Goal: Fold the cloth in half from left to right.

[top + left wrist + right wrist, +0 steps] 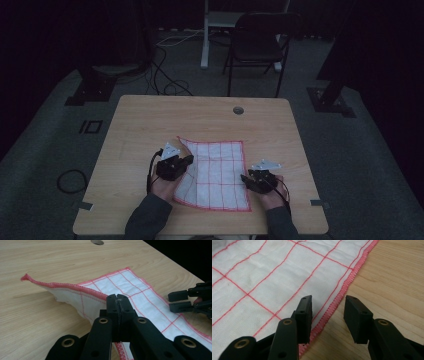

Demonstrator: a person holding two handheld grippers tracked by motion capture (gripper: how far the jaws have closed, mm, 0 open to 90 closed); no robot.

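A white cloth [220, 175] with a red grid and red hem lies on the wooden table [150, 125]. My left gripper [187, 160] is shut on the cloth's left edge [82, 287] and lifts it a little off the wood, so the hem stands up in a ridge. My right gripper [245, 178] is open at the cloth's right edge. In the right gripper view its jaws straddle the red hem [337, 300], one fingertip [304, 312] over the cloth, the other over bare wood. The right gripper [178, 301] also appears from the left gripper view.
A round cable hole [238, 110] sits near the table's far edge. Behind the table stand a black folding chair [257, 45] and a white post [205, 35], with cables [165, 75] on the grey floor. Bare wood surrounds the cloth.
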